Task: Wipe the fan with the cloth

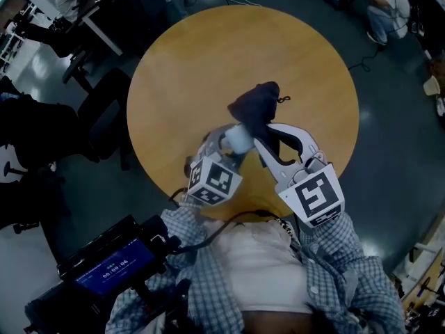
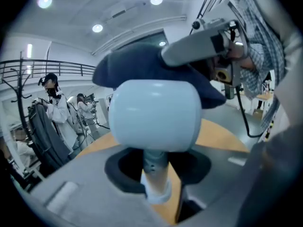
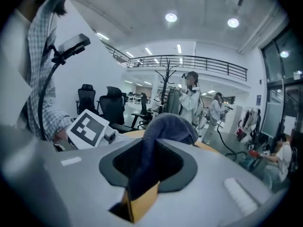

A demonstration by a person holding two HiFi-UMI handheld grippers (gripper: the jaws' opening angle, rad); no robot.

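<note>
A small white hand-held fan (image 1: pixel 238 139) is held above the round wooden table (image 1: pixel 201 54). My left gripper (image 1: pixel 228 147) is shut on its stem (image 2: pixel 156 171), and its rounded head (image 2: pixel 154 115) fills the left gripper view. A dark blue cloth (image 1: pixel 257 106) drapes over the far top of the fan head. My right gripper (image 1: pixel 270 136) is shut on that cloth, which hangs bunched between its jaws (image 3: pixel 163 126). The right gripper (image 2: pixel 199 44) reaches in from the upper right in the left gripper view. The left gripper's marker cube (image 3: pixel 87 129) shows at the left of the right gripper view.
Black office chairs (image 1: pixel 104 117) stand left of the table. A seated person (image 1: pixel 386 9) is at the far upper right. A black device with a lit screen (image 1: pixel 111 263) sits at my lower left. People and a coat stand (image 3: pixel 165 86) show beyond the table.
</note>
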